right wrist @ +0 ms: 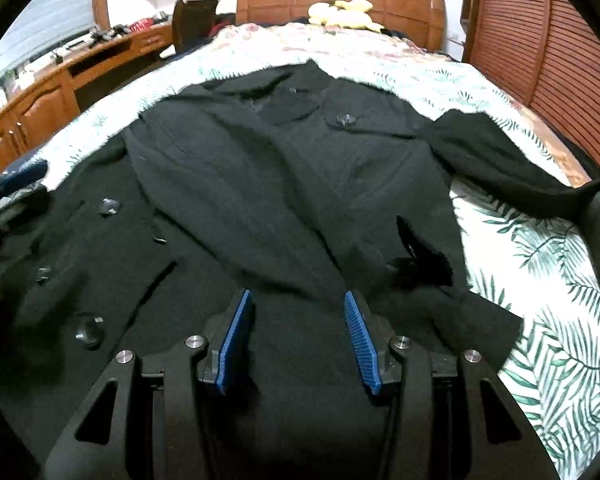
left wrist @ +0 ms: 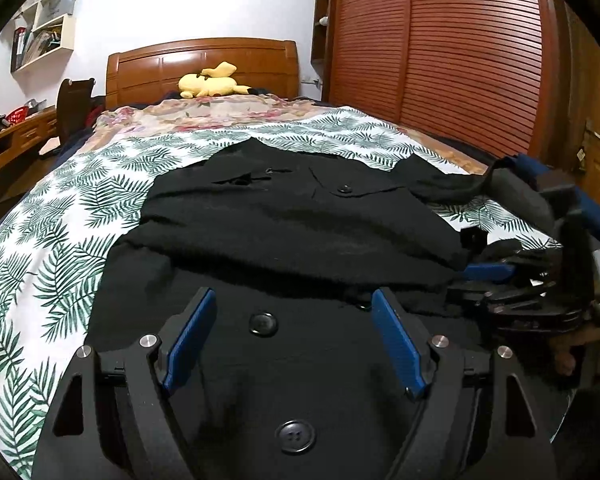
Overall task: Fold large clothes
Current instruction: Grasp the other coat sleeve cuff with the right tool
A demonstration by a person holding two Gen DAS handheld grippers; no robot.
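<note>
Black woolly coat point(right wrist: 300, 184) – round buttons – on leaf-print bedspread point(right wrist: 540, 280)

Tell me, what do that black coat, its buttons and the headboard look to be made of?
The black coat looks like thick wool or a wool blend: matte, slightly fuzzy, with soft heavy folds. Its buttons seem hard glossy plastic, catching the light, with small sewing holes. The headboard looks like varnished reddish-brown wood, panelled with a mild sheen.

1. Coat point(right wrist: 284, 184) covers mid-bed; bare leaf-print sheet point(left wrist: 60, 216) lies open on its left side.
2. Right hand-held gripper point(left wrist: 488, 270) crowds the coat's right edge.
3. Wardrobe point(left wrist: 460, 60) walls the bed's right side; desk point(right wrist: 60, 76) stands left.
4. Plush toy point(left wrist: 212, 82) sits by the headboard.
</note>
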